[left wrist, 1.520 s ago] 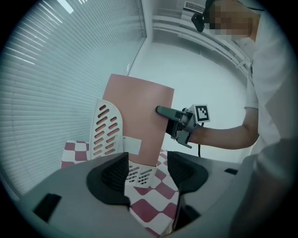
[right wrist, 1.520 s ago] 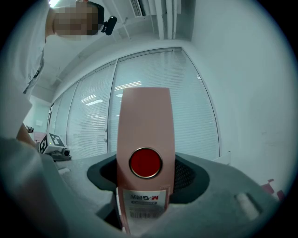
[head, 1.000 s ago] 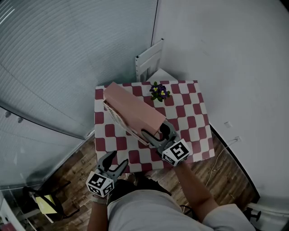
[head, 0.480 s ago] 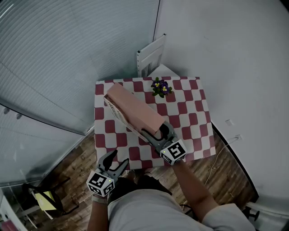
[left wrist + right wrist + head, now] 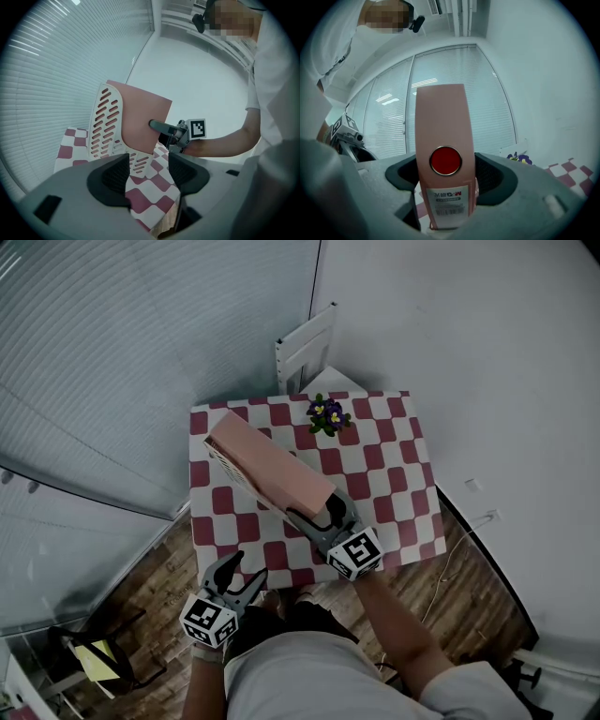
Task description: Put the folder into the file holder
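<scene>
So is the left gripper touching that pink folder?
Apart. The head view shows the left gripper hanging below the table, well clear of the folder.

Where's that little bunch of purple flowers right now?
In the head view the purple flowers sit at the far edge of the checkered table, to the right of the far end of the pink folder.

Dim from overhead, everything cool and grey-blue, corners falling to black. The light is flat daylight off the blinds [image 5: 141, 352] and the pale wall [image 5: 469, 352], so shadows stay faint and soft. Both gripper views are round fisheyes with black rims, and the slats bow hard at the edges. Ceiling lights glint on the glass. The folder [image 5: 445, 122] is crisp; the left gripper [image 5: 149, 171] looms soft up close.
</scene>
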### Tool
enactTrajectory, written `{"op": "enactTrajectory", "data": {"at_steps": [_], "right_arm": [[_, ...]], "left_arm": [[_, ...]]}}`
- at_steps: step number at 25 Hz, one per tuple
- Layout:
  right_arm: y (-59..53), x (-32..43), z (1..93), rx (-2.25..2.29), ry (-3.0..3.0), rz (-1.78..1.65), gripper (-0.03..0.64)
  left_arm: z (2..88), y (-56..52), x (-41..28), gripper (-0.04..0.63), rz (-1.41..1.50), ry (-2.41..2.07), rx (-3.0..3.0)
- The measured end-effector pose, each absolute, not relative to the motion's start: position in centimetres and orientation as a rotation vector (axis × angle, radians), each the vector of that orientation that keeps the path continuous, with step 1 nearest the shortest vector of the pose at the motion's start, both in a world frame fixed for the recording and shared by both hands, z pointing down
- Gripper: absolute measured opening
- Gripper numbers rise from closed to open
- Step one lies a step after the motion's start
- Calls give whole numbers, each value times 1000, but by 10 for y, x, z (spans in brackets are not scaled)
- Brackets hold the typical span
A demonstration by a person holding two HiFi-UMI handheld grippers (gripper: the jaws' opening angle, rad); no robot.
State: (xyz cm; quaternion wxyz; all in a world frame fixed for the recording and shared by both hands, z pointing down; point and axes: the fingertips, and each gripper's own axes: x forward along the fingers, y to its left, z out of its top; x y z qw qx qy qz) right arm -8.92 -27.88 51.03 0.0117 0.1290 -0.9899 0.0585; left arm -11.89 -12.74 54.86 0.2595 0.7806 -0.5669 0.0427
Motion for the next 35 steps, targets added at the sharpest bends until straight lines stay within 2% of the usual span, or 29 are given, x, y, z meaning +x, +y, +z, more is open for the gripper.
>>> {"op": "enactTrajectory", "data": {"at_steps": [13,24,35], "right_arm": [[-277,-48,497,526,-3038,130,316],[-288,33,470,810,-3025,238,314],[-261,99,455,1020,-2942,221,256]], "left_arm": [[535,-153,-99,239,114,-1463,2230],[517,-179,-63,239,123,-1354,2346],[497,-202,-22,238,112,-1247,2449]]}}
